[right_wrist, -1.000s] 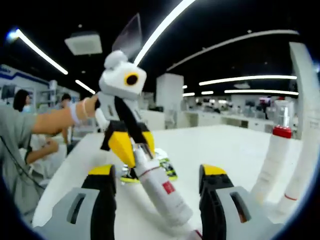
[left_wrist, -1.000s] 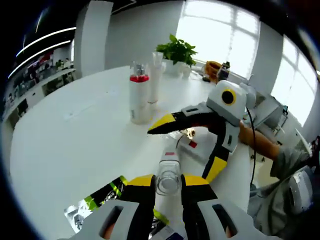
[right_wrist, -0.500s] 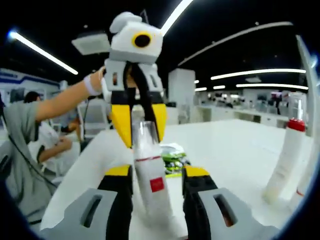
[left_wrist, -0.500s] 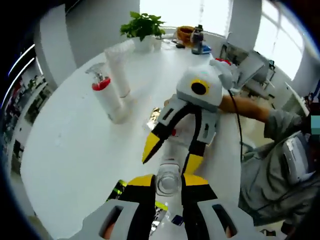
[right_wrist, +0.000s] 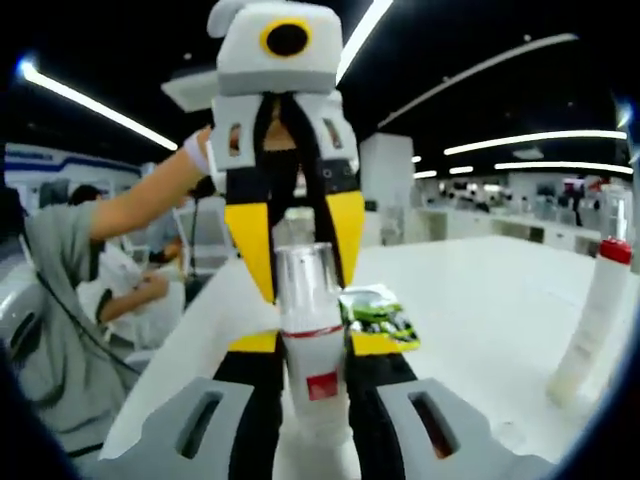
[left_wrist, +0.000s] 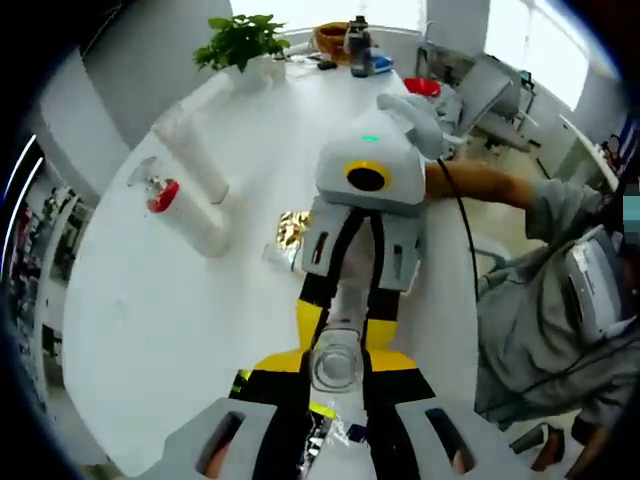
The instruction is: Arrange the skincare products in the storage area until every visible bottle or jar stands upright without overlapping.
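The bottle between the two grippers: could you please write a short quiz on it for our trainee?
1. True or false: the bottle lies on its side.
2. How many grippers are shut on it? A: none. B: one. C: two.
3. Fill in: the collar of the pump bottle standing nearby is ___.

Key
1. False; it is upright.
2. C: the left gripper at the cap, the right gripper lower down.
3. Red.
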`<state>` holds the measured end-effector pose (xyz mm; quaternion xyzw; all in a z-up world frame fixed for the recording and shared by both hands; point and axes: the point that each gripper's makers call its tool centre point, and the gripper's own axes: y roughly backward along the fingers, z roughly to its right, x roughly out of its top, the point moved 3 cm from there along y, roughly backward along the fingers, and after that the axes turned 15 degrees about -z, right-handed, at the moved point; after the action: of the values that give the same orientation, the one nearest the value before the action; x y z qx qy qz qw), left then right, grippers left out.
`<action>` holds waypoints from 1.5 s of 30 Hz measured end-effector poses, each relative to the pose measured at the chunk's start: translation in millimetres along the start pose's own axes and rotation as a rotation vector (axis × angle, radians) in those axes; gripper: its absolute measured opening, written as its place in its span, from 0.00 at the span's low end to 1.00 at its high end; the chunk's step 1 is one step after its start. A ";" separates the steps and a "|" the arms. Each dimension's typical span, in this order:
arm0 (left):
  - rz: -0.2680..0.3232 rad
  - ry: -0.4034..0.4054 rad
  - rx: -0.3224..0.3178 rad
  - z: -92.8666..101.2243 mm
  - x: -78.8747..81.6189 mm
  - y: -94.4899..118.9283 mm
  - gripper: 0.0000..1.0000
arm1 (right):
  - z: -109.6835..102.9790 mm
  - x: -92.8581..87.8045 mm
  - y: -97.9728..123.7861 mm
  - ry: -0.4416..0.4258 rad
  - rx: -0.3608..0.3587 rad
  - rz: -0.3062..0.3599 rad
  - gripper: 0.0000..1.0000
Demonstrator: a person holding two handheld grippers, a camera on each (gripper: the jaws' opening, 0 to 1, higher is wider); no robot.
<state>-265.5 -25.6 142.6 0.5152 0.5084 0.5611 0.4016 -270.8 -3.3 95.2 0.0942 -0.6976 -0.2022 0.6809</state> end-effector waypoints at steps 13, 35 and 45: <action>0.604 0.208 0.205 -58.2 15.5 44.2 0.48 | 42.6 30.3 52.2 -0.138 -0.211 0.207 0.21; 1.108 0.761 0.210 -92.7 -16.2 -26.0 0.48 | 129.7 -7.4 118.9 -0.270 -0.845 0.254 0.21; 1.123 0.796 0.320 -96.9 -19.4 -40.2 0.48 | 161.2 -55.2 135.9 -0.374 -1.034 0.140 0.21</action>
<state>-361.2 -53.2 104.4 0.5080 0.3504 0.7476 -0.2457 -407.4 166.4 102.1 -0.3365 -0.6210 -0.4861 0.5146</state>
